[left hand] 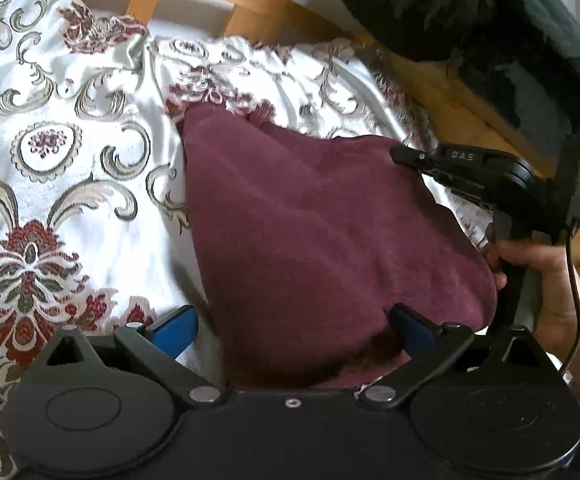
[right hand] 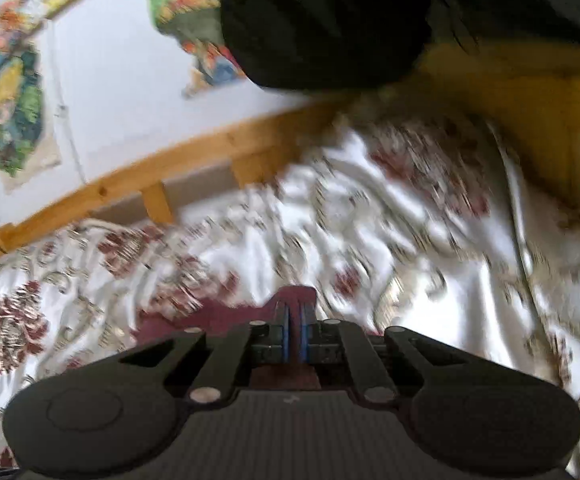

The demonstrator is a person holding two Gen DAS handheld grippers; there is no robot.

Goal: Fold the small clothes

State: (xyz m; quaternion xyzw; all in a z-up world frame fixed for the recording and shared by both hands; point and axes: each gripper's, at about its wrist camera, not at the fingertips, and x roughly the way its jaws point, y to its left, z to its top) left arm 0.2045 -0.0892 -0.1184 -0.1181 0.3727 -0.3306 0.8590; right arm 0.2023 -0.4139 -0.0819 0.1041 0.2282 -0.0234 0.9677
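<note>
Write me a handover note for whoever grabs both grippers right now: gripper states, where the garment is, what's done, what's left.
Right gripper: shut on an edge of the maroon garment, cloth pinched between the blue pads.
Left gripper: open, jaws wide, with the garment's near edge lying between them, not gripped.
Garment: on the floral bedspread, bunched and partly raised on the right gripper's side, near the wooden bed frame.
Done: one edge picked up.
Left: no neat fold shows yet; probably close the left on the near edge, then fold and flatten.
</note>
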